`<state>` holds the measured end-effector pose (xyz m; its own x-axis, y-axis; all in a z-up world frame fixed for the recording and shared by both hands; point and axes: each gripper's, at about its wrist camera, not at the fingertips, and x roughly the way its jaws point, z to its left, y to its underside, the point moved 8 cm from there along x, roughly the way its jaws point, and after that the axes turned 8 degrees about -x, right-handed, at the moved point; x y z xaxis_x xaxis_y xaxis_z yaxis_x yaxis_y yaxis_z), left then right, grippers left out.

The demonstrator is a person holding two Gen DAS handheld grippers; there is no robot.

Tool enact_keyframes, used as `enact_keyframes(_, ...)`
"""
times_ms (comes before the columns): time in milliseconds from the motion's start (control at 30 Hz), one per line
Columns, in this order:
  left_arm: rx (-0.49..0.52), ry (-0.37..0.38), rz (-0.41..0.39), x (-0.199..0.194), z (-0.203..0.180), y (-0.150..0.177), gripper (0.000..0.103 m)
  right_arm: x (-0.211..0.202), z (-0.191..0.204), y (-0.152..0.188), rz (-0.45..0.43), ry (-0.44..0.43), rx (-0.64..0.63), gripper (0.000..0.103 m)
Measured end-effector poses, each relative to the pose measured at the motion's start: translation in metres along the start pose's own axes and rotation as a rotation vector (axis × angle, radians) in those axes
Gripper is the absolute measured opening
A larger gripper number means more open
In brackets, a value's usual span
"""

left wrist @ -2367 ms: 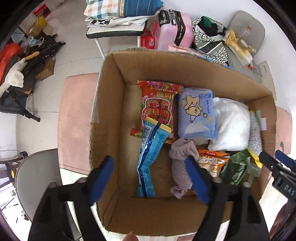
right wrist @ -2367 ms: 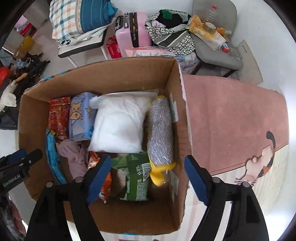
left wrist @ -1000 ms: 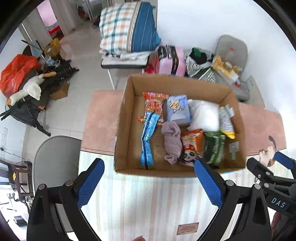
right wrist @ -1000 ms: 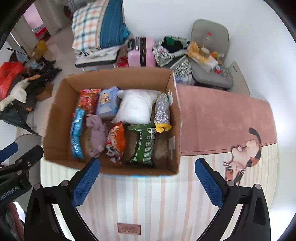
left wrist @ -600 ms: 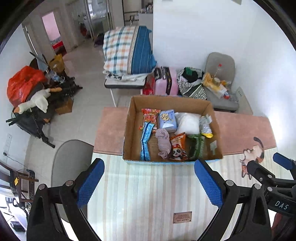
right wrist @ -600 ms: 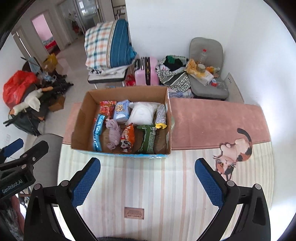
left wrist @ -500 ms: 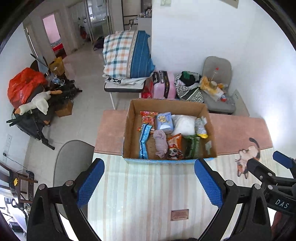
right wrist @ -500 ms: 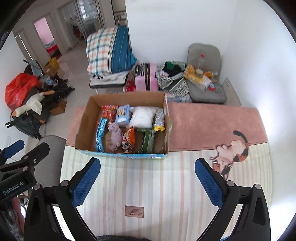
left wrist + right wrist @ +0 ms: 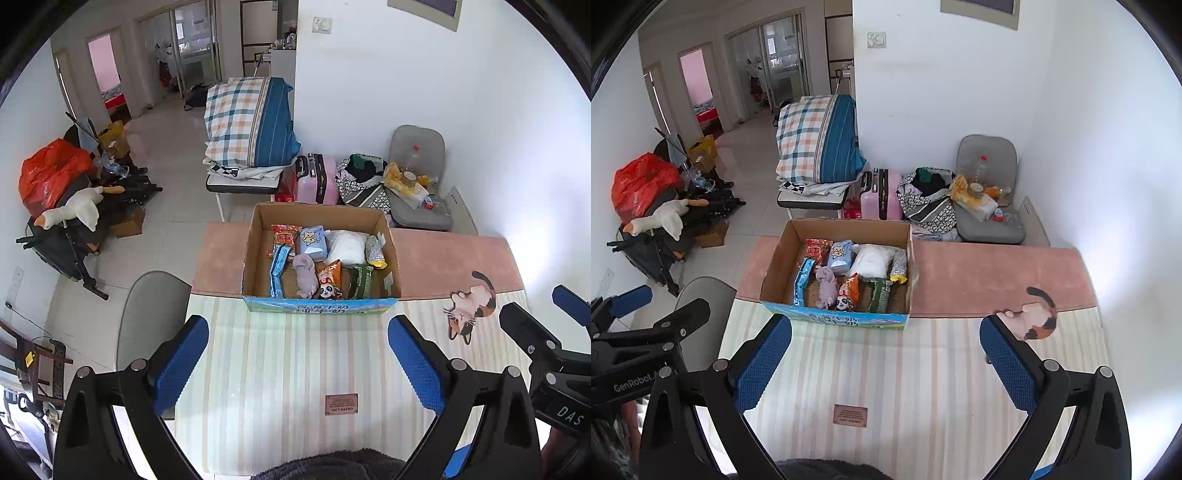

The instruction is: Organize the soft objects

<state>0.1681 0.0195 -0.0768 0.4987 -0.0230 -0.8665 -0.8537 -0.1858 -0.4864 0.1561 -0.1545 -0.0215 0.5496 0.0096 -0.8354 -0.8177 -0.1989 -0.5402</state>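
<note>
Currently, the left wrist view shows the left gripper (image 9: pixel 297 354) empty, jaws wide, above the striped worktop (image 9: pixel 280 369); the cardboard box (image 9: pixel 255 258) of soft objects stands ahead. Right wrist view: right gripper (image 9: pixel 886 354) likewise wide and empty, box (image 9: pixel 777 266) ahead-left.

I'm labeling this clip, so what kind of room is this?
Most likely a lived-in home, a living or spare room. Folded bedding lies on a cot, a pink suitcase stands by the wall, and a cardboard box of soft packs sits on a mat-covered table.
</note>
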Motion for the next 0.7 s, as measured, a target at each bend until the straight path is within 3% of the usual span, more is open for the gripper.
enact_keyframes(700, 0.010, -0.024, -0.093, -0.035, -0.001, -0.009, 0.100, -0.037, -0.019, -0.012, -0.072, 0.055, 0.013, 0.103)
